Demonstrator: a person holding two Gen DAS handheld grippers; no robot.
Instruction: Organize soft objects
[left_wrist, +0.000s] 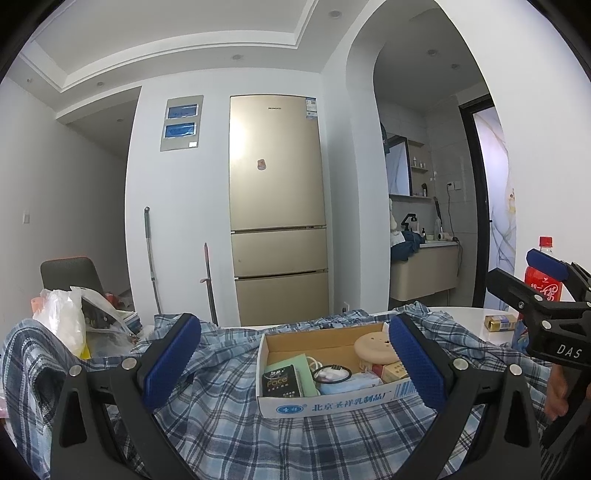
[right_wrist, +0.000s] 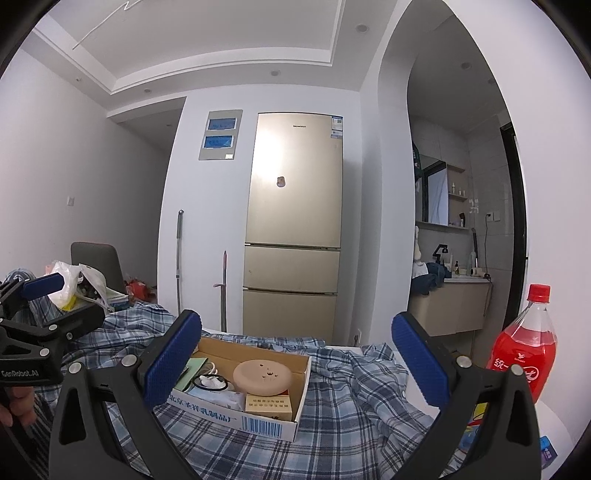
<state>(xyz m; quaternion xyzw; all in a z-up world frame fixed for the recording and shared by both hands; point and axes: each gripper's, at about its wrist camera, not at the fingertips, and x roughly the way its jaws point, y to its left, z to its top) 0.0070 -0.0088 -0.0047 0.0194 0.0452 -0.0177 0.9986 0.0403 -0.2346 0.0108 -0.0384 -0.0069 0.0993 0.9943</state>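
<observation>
Left wrist view: left claw (left_wrist: 291, 363) spread wide, nothing between its blue pads, hovering above the blue plaid shirt (left_wrist: 229, 432) that lies crumpled over the desk (left_wrist: 465, 321) across the lower frame. A shallow cardboard box (left_wrist: 332, 402) sits on top of the shirt at lower centre, holding a tissue pack (left_wrist: 281, 380), a black hair tie (left_wrist: 331, 372), a blue face mask (left_wrist: 351, 384) and a beige round disc (left_wrist: 373, 349). Right claw (left_wrist: 532, 284) enters at the right edge; from here I cannot tell its opening. Red drink bottle (left_wrist: 541, 284) behind it. Right wrist view: right claw (right_wrist: 295, 363) also wide and empty, box (right_wrist: 258, 421) at lower centre-left resting on the shirt (right_wrist: 351, 417), bottle (right_wrist: 524, 354) standing at right just beside the cloth. Plastic bag (right_wrist: 79, 280) at left, near the left claw (right_wrist: 48, 291). Judgement: the shirt cannot be folded while pinned under the box, so lift the box clear by its rims first, kept level so the contents stay in. Then pinch the shirt at collar or shoulder seams, not mid-panel, and draw it away from the bottle to avoid tipping it.
</observation>
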